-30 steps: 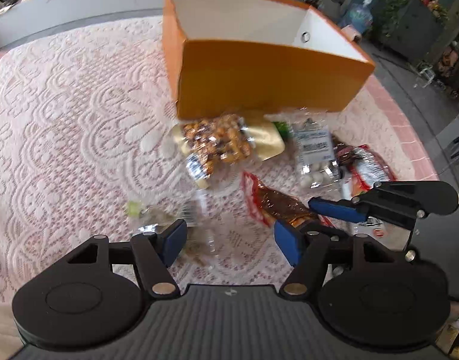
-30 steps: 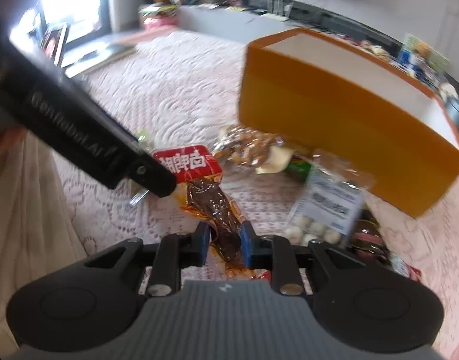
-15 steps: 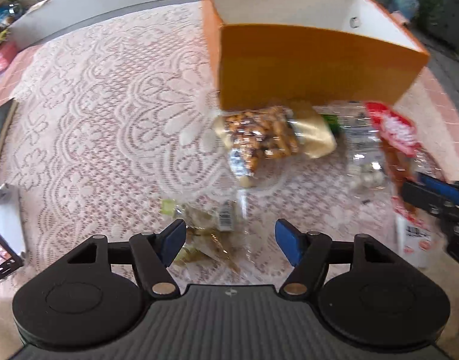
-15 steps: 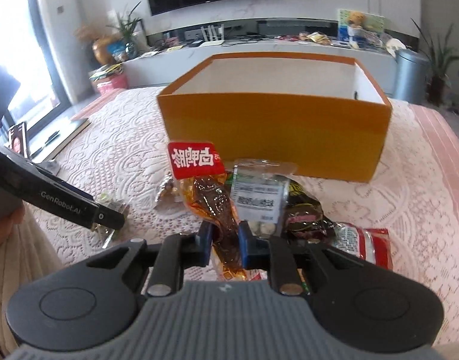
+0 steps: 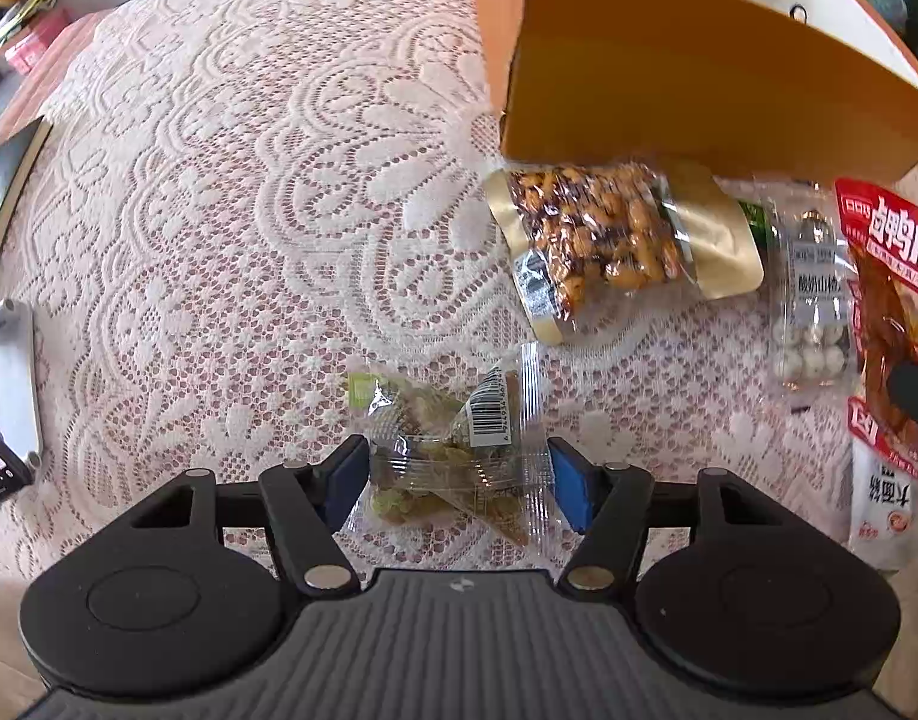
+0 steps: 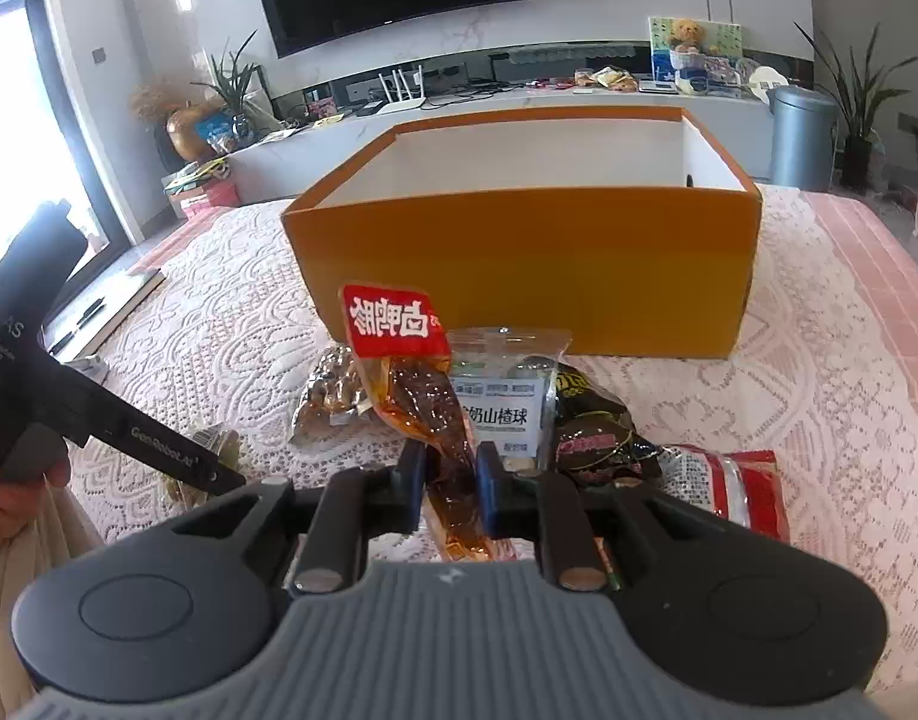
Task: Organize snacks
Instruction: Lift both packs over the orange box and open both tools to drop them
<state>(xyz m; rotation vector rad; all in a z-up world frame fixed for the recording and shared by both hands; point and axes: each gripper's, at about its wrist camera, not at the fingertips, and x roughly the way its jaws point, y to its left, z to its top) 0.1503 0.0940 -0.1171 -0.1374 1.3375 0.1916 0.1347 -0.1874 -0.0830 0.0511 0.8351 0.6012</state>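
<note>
A clear packet of green and brown snack (image 5: 453,450) lies on the lace cloth between the blue pads of my left gripper (image 5: 457,480). Its jaws are closing and the pads stand at the wrapper's edges. My right gripper (image 6: 450,480) is shut on a red-topped packet of brown meat (image 6: 411,372), held upright in front of the orange box (image 6: 519,276). That packet (image 5: 891,300) shows at the right edge of the left wrist view, near the orange box (image 5: 699,90), whose white inside shows nothing. A nut packet (image 5: 597,240) and a packet of white balls (image 5: 813,300) lie before the box.
A dark packet (image 6: 591,426) and a red-and-clear one (image 6: 741,480) lie at my right gripper's right. A phone (image 5: 3,396) rests at the cloth's left edge. A hand (image 6: 3,480) holds the left tool's black body (image 6: 129,438). Wide lace cloth (image 5: 219,210) stretches left of the box.
My left gripper has come down over the clear packet and its jaws have narrowed. My right gripper has lifted the red-topped packet, rolled level and swung round to face the box.
</note>
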